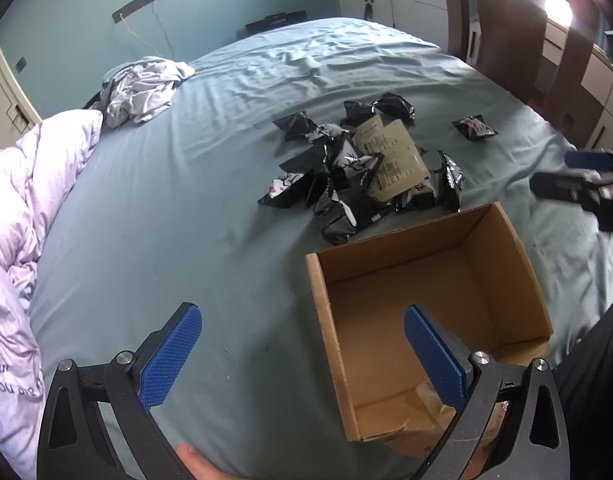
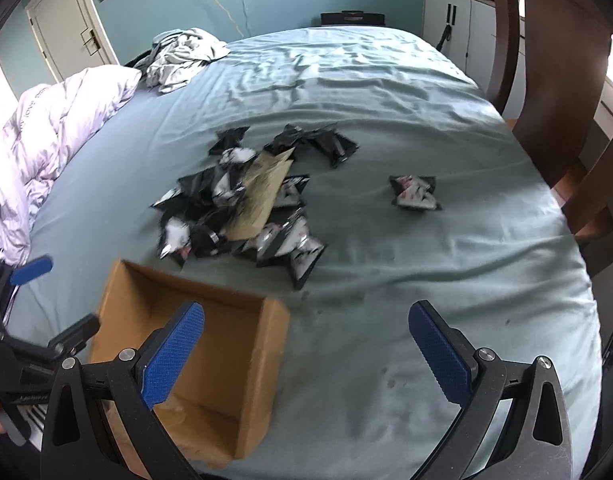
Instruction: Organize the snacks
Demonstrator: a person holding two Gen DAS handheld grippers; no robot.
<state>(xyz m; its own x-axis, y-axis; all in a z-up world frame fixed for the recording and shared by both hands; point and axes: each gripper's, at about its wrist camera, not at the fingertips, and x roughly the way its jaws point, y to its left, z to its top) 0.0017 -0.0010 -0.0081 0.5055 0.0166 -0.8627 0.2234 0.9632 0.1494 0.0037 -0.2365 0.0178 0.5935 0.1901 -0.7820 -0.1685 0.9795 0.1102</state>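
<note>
Snack pile (image 2: 242, 196) lies ahead-left of right gripper (image 2: 306, 354); left gripper (image 1: 302, 354) straddles box (image 1: 426, 320) wall. Both spread wide, empty.

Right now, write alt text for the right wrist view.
The open right gripper hovers over a teal bed, with an empty cardboard box at lower left. Beyond it lies a pile of black-and-white snack packets with a tan pouch on top, and one stray packet to the right.
</note>
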